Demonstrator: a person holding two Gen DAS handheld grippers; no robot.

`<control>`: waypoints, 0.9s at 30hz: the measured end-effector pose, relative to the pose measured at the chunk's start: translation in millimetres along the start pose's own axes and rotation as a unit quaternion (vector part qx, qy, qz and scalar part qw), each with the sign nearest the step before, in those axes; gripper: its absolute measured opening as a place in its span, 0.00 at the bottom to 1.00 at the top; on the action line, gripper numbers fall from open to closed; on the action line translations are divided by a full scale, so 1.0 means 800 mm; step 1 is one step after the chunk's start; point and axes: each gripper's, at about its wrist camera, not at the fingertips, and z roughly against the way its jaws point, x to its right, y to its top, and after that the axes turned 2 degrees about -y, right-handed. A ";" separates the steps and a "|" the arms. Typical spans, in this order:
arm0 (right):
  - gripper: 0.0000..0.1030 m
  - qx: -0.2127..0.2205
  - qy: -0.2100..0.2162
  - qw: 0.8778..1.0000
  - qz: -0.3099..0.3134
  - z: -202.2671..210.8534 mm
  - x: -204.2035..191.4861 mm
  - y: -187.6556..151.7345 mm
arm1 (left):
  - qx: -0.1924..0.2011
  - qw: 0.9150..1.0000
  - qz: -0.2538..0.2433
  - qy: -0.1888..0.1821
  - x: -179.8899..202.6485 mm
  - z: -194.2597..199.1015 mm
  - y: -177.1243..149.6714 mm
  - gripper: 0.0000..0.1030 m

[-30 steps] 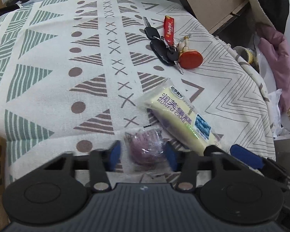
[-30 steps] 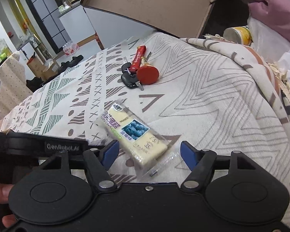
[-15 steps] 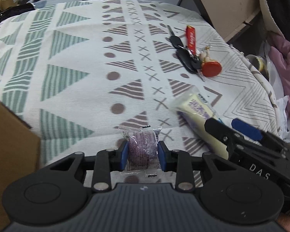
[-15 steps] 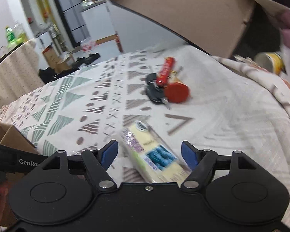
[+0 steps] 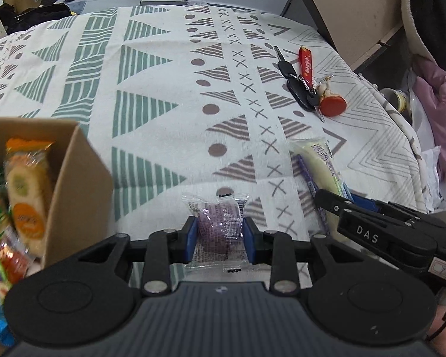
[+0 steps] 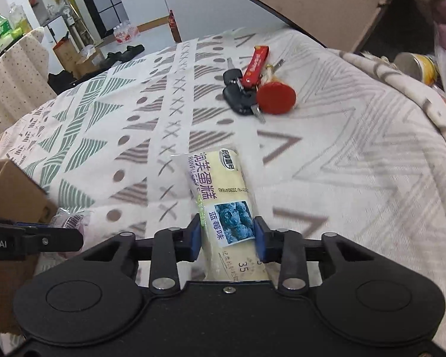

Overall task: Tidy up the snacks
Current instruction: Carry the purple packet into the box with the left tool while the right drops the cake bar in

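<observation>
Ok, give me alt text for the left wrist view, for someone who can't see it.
The left gripper is shut on a small purple snack in a clear wrapper above a patterned tablecloth. An open cardboard box of snacks sits at left; at right, the right gripper is at a pale cake bar, with a bunch of keys beyond.

"DAS" is printed in white on the right gripper [image 5: 371, 208]. "bot.AI" is seen on the left gripper [image 6: 59, 236]. On the cake pack [image 6: 226, 205], "RUNFU", "蓝莓味" and "35" can be read.
</observation>
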 end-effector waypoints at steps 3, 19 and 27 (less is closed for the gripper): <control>0.32 -0.009 -0.003 1.000 -0.020 0.016 0.000 -0.012 | 0.002 1.000 -0.002 -0.010 0.001 0.014 -0.010 0.30; 0.31 0.019 0.000 0.993 -0.112 0.122 -0.028 -0.060 | 0.018 0.999 -0.016 -0.044 -0.007 0.093 -0.052 0.30; 0.31 0.037 0.009 0.991 -0.129 0.156 -0.065 -0.082 | 0.027 0.998 -0.021 -0.054 -0.026 0.136 -0.066 0.30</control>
